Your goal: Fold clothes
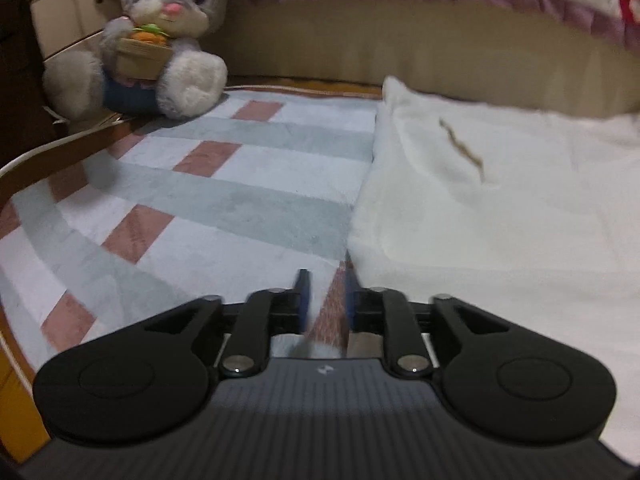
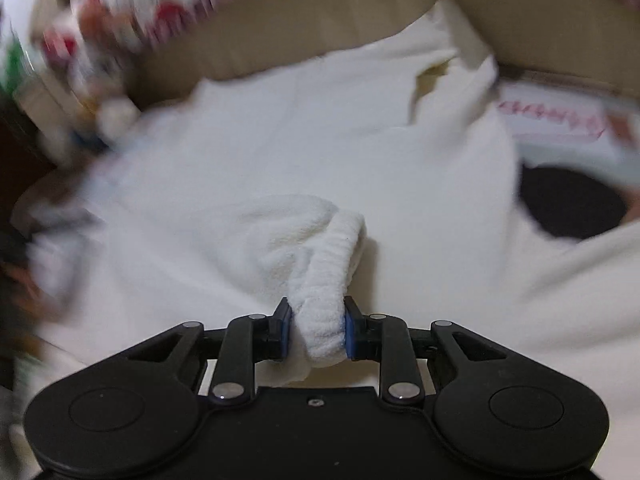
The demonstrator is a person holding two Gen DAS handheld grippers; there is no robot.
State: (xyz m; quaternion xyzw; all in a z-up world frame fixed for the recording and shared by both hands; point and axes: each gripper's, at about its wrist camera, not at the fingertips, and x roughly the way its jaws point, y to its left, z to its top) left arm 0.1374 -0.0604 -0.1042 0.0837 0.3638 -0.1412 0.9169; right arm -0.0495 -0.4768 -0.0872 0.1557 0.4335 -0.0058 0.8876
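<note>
A white fleece garment (image 1: 500,200) lies spread on the right side of a checked rug. My left gripper (image 1: 327,300) hovers low at the garment's left edge. It is open by a narrow gap, with only rug showing between its blue pads (image 1: 303,300). In the right wrist view the same white garment (image 2: 300,152) fills the frame. My right gripper (image 2: 317,328) is shut on a bunched ribbed cuff or hem (image 2: 328,280) of it, lifted above the rest of the cloth.
A grey plush rabbit (image 1: 156,40) sits at the rug's far left corner by a cream cabinet (image 1: 60,12). The checked rug (image 1: 200,208) has white, grey and red-brown squares. A beige bed base (image 1: 400,48) runs along the back. A white cable (image 1: 36,152) lies at left.
</note>
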